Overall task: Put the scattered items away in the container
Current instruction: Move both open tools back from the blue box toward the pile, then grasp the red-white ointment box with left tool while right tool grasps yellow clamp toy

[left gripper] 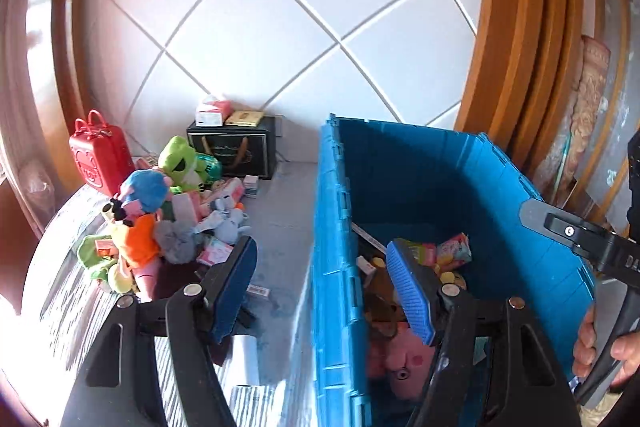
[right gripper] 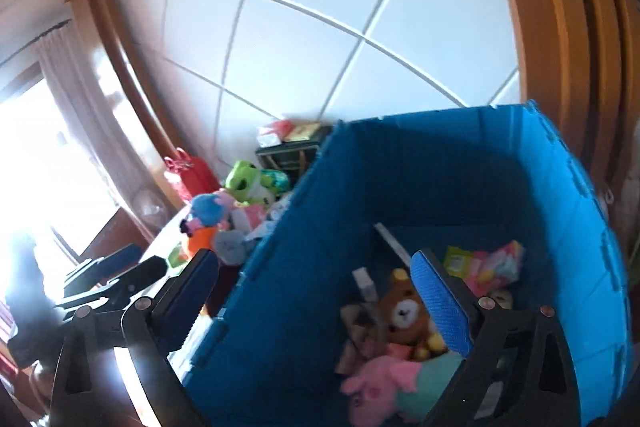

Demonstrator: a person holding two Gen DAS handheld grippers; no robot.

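The scattered pile of plush toys and small boxes [left gripper: 168, 219] lay on the grey table [left gripper: 280, 227] left of the deep blue plastic crate [left gripper: 336, 267]. The left gripper [left gripper: 324, 287] straddled the crate's near wall, jaws spread wide, holding nothing. A pink plush pig [left gripper: 400, 359] lay inside the crate.

From the right wrist, the right gripper [right gripper: 316, 291] likewise gaped empty across that wall, above a brown plush bear [right gripper: 404, 311] in the crate.
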